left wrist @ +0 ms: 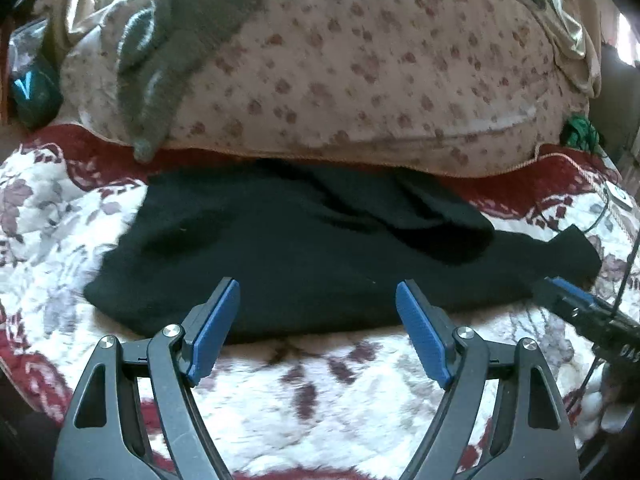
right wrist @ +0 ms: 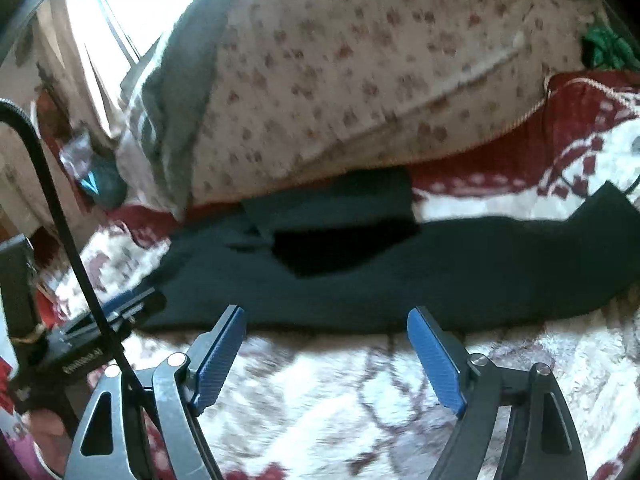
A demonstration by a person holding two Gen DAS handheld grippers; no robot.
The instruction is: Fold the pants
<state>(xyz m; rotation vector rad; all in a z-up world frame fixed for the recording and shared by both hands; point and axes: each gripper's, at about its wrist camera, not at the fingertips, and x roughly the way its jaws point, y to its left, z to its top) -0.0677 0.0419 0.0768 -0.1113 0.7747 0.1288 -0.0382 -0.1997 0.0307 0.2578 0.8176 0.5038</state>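
Note:
Black pants (left wrist: 304, 248) lie spread across a white and red floral blanket (left wrist: 304, 392), partly folded, with one flap (left wrist: 436, 220) laid over the middle. My left gripper (left wrist: 318, 292) is open and empty, its blue pads at the pants' near edge. In the right wrist view the pants (right wrist: 460, 276) stretch left to right. My right gripper (right wrist: 326, 320) is open and empty, its tips just at the near edge. The right gripper also shows in the left wrist view (left wrist: 580, 308), and the left gripper shows in the right wrist view (right wrist: 120, 312).
A large pink flowered pillow (left wrist: 360, 72) lies right behind the pants, with a grey cloth (left wrist: 168, 52) draped over it. A green object (left wrist: 580, 132) sits at its right end. A dark teal bag (left wrist: 32, 92) is at the far left. A black cable (right wrist: 68, 240) hangs left.

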